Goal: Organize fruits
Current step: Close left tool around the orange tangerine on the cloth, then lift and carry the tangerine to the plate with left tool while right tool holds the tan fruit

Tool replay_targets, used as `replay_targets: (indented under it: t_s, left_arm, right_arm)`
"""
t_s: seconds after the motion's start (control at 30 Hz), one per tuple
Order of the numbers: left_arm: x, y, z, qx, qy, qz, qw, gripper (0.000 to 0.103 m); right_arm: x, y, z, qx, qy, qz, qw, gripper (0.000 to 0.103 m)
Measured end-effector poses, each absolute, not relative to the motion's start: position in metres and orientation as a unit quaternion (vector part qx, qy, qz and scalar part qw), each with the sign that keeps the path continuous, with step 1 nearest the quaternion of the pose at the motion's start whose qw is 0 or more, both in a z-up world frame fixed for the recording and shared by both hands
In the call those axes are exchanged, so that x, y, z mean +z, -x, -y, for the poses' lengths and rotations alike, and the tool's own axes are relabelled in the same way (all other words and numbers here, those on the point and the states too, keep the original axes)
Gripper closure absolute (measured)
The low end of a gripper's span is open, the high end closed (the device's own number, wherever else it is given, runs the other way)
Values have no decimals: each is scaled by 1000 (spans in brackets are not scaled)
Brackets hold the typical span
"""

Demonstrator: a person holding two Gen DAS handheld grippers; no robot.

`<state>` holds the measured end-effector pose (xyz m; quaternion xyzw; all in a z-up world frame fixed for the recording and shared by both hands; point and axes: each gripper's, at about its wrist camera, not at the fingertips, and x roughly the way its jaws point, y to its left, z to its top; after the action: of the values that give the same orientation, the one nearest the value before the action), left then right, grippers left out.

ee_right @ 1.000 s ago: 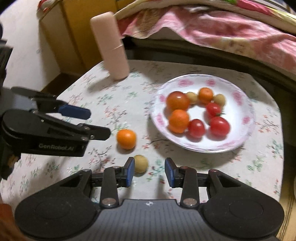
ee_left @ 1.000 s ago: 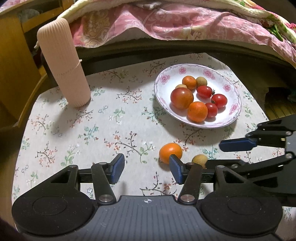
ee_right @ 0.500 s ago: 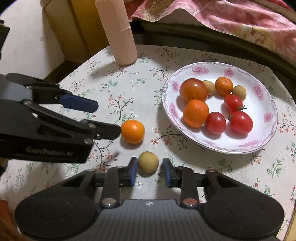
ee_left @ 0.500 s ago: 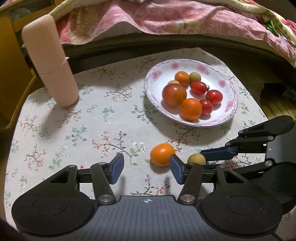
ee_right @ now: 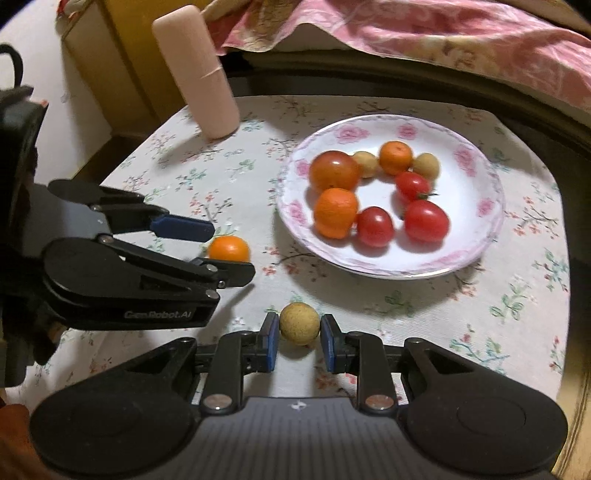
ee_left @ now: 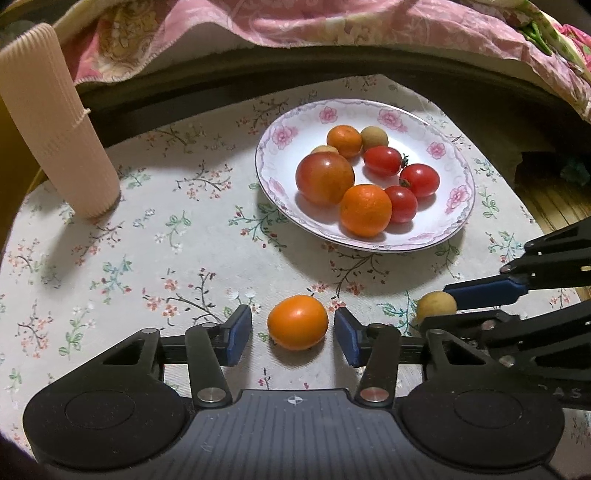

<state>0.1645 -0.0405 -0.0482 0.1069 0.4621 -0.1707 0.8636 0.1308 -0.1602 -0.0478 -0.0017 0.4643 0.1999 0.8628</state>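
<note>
A small orange (ee_left: 297,322) lies on the floral tablecloth between the blue pads of my open left gripper (ee_left: 293,334), apart from both pads; it also shows in the right wrist view (ee_right: 228,249). A tan round fruit (ee_right: 299,323) sits between the pads of my right gripper (ee_right: 299,341), with small gaps on both sides; it also shows in the left wrist view (ee_left: 436,303). A floral plate (ee_left: 458,166) behind them holds several tomatoes, oranges and tan fruits; it also shows in the right wrist view (ee_right: 480,177).
A tall pink ribbed cylinder (ee_left: 55,125) stands at the back left of the table. A pink quilt (ee_left: 332,22) hangs over the bed edge behind. The two grippers are close side by side near the front edge; the left gripper (ee_right: 207,251) appears in the right wrist view.
The left gripper has shifted right so the small orange now lies between its pads. The right gripper has moved onto the tan fruit and narrowed around it.
</note>
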Motion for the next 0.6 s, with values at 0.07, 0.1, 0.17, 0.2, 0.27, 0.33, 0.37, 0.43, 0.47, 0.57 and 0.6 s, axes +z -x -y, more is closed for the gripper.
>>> replay_targets:
  t_s: [0.07, 0.1, 0.17, 0.2, 0.27, 0.33, 0.37, 0.43, 0.47, 0.57, 0.6]
  left_arm:
    - [-51, -167, 42, -172, -107, -463, 863, 52]
    - [-50, -167, 43, -173, -107, -462, 863, 55]
    - [-50, -166, 44, -173, -104, -462, 863, 59]
    - [-50, -166, 44, -173, -104, -462, 864, 59]
    - [-50, -165, 44, -172, -103, -464, 863, 60]
    - [-49, -163, 44, -172, -103, -465, 862, 60]
    - [-49, -161, 45, -172, -105, -465, 862, 60]
    - [-48, -157, 45, -177, -107, -469, 859, 60]
    - [-47, -155, 45, -180, -108, -469, 858, 60]
    - [-45, -144, 45, -191, -116, -469, 854, 60]
    - [-44, -139, 45, -195, -119, -469, 853, 60]
  right_arm:
    - [-49, -131, 163, 196, -1, -466, 863, 76]
    - [-49, -132, 163, 195, -1, -467, 862, 76]
    - [-49, -131, 165, 193, 0, -468, 862, 76]
    - [-49, -132, 165, 192, -1, -468, 862, 76]
    - [-48, -132, 166, 191, -1, -468, 863, 76]
    - [-48, -132, 166, 190, 1, -468, 863, 76]
    - [-47, -131, 167, 190, 1, -468, 863, 76]
    - [-47, -131, 167, 192, 3, -467, 863, 76]
    - [-48, -130, 167, 192, 4, -467, 863, 76]
    - [-48, -128, 168, 196, 6, -467, 862, 76]
    - [-49, -127, 168, 198, 8, -466, 862, 76]
